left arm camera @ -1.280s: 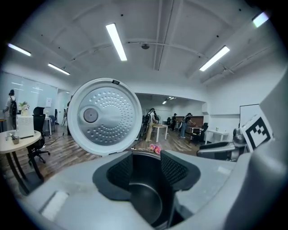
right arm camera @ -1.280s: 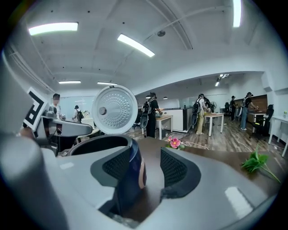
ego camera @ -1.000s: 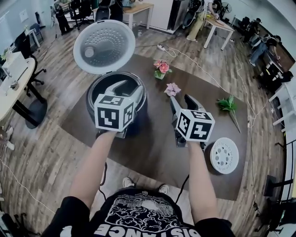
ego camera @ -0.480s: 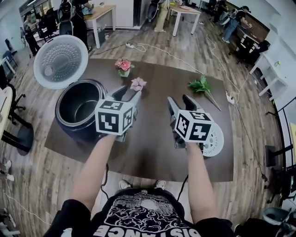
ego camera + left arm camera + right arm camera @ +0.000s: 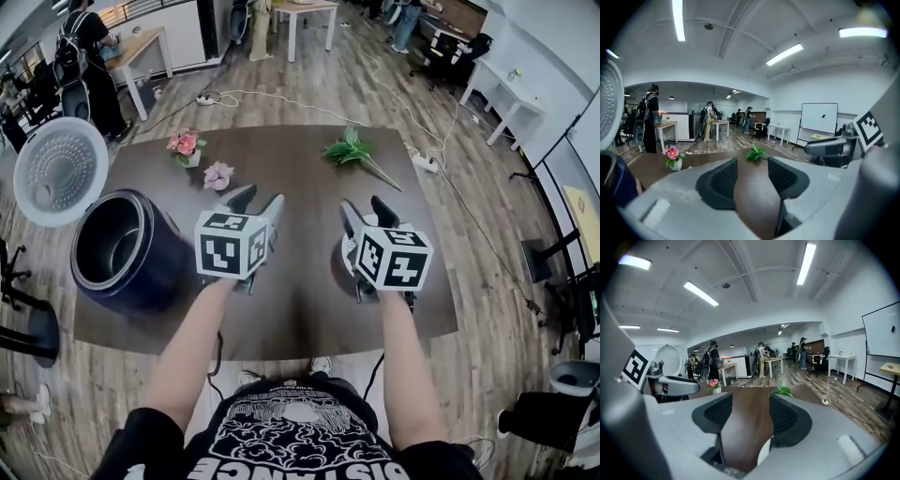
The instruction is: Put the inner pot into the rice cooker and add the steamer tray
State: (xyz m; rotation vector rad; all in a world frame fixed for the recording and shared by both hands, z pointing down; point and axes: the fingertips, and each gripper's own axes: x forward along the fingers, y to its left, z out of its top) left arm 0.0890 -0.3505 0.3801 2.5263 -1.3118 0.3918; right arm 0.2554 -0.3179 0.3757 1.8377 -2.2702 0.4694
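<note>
Both grippers have swung away from the rice cooker, which now sits at the left end of the table, lid up and the inner pot apparently seated inside. The left gripper hangs half-open and empty. The right gripper, the nearer one, has just been opening its jaws and grips nothing. A white rim, probably the steamer tray, lies flat just beneath them.
</note>
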